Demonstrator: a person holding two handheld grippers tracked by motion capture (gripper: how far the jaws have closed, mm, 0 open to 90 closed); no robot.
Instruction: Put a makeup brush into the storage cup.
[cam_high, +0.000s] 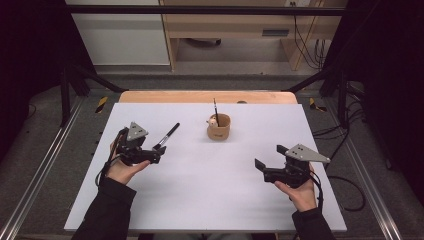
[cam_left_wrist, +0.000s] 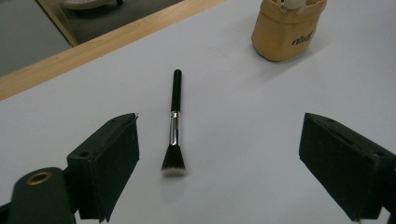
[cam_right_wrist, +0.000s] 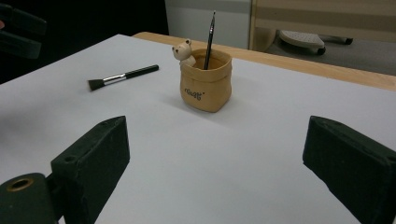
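Brush (cam_left_wrist: 174, 134) lies flat on the white tabletop (cam_high: 200, 200), just beyond the left gripper (cam_high: 159, 149), whose jaws stand wide apart and grasp nothing. In the left gripper view its bristles point toward the jaws and its black handle points away, nearer that view's left jaw. The right gripper (cam_high: 268, 163), at the near right, is likewise released and empty, well apart from the brush. Farther off, mid-table, stands a tan pot (cam_high: 219, 127) with a small bear figure (cam_right_wrist: 183, 50) at its rim and a thin black stick (cam_right_wrist: 209, 39) upright inside.
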